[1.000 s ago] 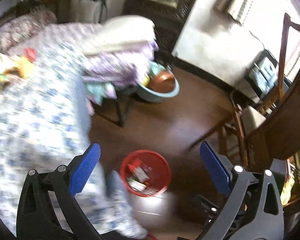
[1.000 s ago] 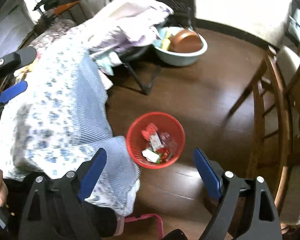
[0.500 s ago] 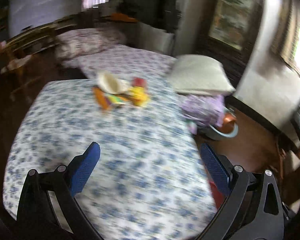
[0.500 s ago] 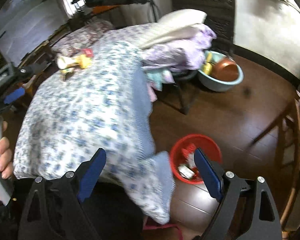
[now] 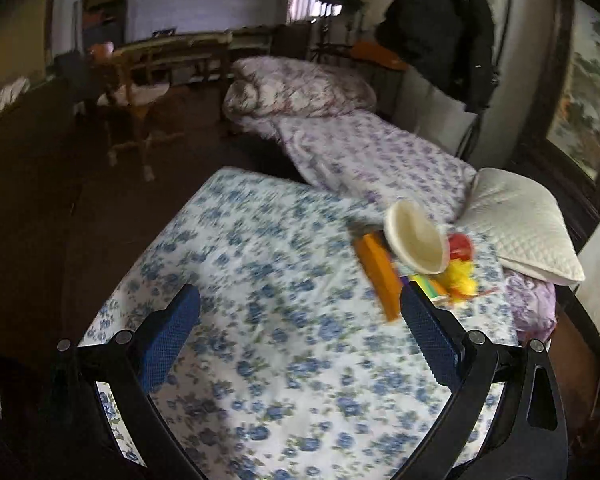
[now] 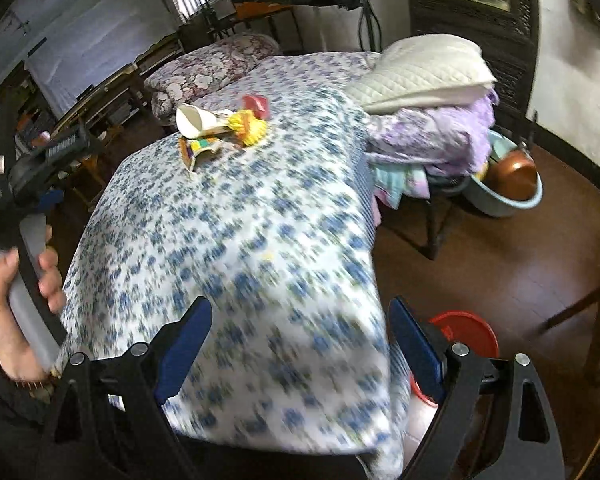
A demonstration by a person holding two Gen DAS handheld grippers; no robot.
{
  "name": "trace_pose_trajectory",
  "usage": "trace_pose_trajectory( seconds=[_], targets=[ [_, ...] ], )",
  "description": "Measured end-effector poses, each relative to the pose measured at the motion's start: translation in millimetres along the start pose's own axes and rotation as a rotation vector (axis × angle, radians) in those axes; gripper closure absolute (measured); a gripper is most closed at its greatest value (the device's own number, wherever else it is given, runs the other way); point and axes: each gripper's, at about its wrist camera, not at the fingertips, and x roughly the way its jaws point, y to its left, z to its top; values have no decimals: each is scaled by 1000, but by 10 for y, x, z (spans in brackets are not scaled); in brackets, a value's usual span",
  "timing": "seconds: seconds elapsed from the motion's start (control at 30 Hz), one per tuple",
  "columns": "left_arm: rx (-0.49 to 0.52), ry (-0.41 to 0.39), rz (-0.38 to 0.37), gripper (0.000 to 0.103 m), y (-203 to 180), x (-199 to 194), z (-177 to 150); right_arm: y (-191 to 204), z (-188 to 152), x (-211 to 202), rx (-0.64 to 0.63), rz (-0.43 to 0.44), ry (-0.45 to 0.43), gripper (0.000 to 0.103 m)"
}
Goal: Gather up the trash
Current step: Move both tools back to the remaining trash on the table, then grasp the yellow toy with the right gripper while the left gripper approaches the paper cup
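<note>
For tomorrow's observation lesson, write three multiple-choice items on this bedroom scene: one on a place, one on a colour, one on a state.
1. Where does the trash pile lie?
A. on the floral bedcover
B. on the floor
C. on the pillow

2. What colour is the bin beside the bed?
A. green
B. red
C. black

3. How is the right hand-held gripper?
A. shut on a cup
B. shut, empty
C. open, empty

Answers: 1 A, the litter rests on the cover; 2 B, its rim shows red; 3 C, the blue pads stand apart with nothing between them.

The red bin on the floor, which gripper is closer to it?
Right. The right gripper hangs almost over the red bin beside the bed; the left gripper is over the bed, bin unseen.
</note>
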Motion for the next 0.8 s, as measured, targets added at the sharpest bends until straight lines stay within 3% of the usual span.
trace_pose_trajectory(
  seconds=[0.37, 0.6, 0.8],
  targets=[
    [-59, 29, -18, 7, 291, 143, 101, 663, 949, 592, -127, -38, -74, 14],
    [-68, 21, -33, 7, 310, 150, 151, 588, 1516, 1302, -92, -92, -51, 10],
    [-81, 34, -40, 7, 320, 200, 184, 549, 1658, 1702, -90, -112, -9, 10]
  ],
)
